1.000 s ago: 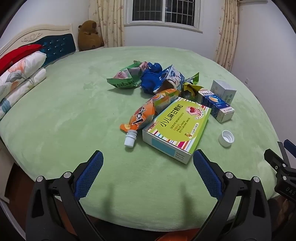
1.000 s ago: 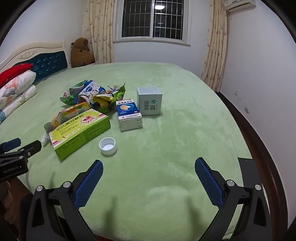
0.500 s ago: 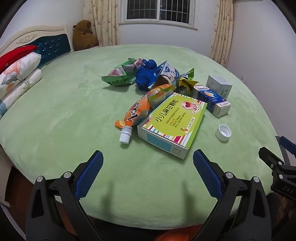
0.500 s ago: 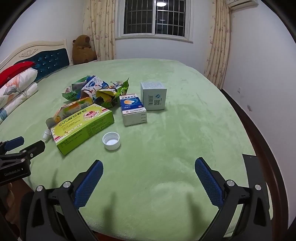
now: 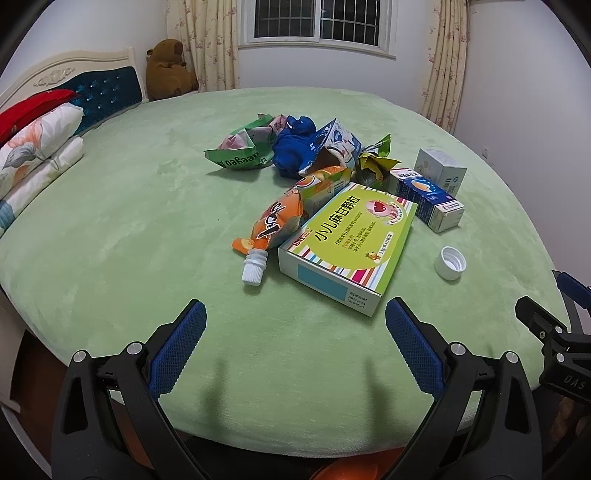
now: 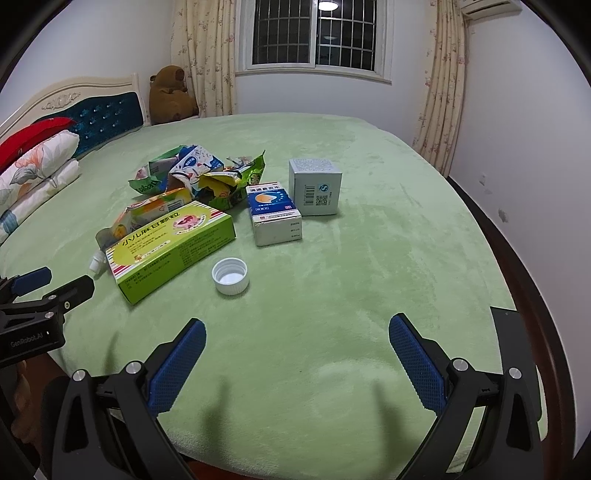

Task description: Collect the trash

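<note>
Trash pile: lies on the bed, a bit left of the middle, well beyond both grippers.
Big box point(image 5: 351, 243): yellow-green, lies flat at the near edge of the pile.
Orange pouch point(image 5: 275, 221): lies just left of the big box, touching it, with its white spout pointing to the near side.
White cap point(image 6: 230, 275): open side up, alone, near the big box on its right.
Blue box point(image 6: 275, 212): lies flat, right of the big box.
Grey box point(image 6: 316, 186): stands just right of the blue box, a bit farther back.
Wrappers point(image 5: 295, 147): green, blue and yellow ones, crumpled together at the far side of the pile.
Inside the boxes: closed, cannot tell.
Left gripper point(image 5: 295, 325): fingers wide apart, holding nothing, over the near edge of the bed.
Right gripper point(image 6: 297, 339): fingers wide apart, holding nothing, near the white cap.
Bed point(image 6: 369, 277): soft green cover, smooth.
Room: pillows point(image 5: 33, 144) and a blue headboard on the far left, a brown teddy bear point(image 6: 171, 96) in the far corner, a window point(image 6: 314, 33) with curtains behind.
Hard to see: something orange under the near bed edge, cut off.
</note>
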### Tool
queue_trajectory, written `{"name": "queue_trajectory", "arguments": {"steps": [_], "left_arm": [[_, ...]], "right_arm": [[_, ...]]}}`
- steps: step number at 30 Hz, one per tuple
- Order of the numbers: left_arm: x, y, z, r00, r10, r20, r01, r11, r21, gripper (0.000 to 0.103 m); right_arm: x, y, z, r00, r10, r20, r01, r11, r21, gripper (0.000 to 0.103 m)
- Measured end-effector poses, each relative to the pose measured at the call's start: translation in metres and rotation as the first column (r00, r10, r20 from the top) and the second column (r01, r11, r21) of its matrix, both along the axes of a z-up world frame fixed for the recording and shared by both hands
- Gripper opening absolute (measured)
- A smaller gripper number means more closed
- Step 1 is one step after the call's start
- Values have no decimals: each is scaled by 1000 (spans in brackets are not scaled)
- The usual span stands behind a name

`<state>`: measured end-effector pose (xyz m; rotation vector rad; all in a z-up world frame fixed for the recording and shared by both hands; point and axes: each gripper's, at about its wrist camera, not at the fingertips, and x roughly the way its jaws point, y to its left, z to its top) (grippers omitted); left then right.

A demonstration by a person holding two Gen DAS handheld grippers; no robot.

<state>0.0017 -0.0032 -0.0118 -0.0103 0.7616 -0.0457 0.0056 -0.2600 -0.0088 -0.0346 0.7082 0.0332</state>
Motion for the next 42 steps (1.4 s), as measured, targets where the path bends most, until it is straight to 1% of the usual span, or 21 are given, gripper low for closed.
{"name": "queue_trajectory", "arguments": {"steps": [42], "left_arm": [[1, 1, 0, 1000, 0, -1, 0, 1000, -4, 95]], "right_arm": [[2, -2, 0, 1000, 2, -6, -2, 1000, 9, 98]]}}
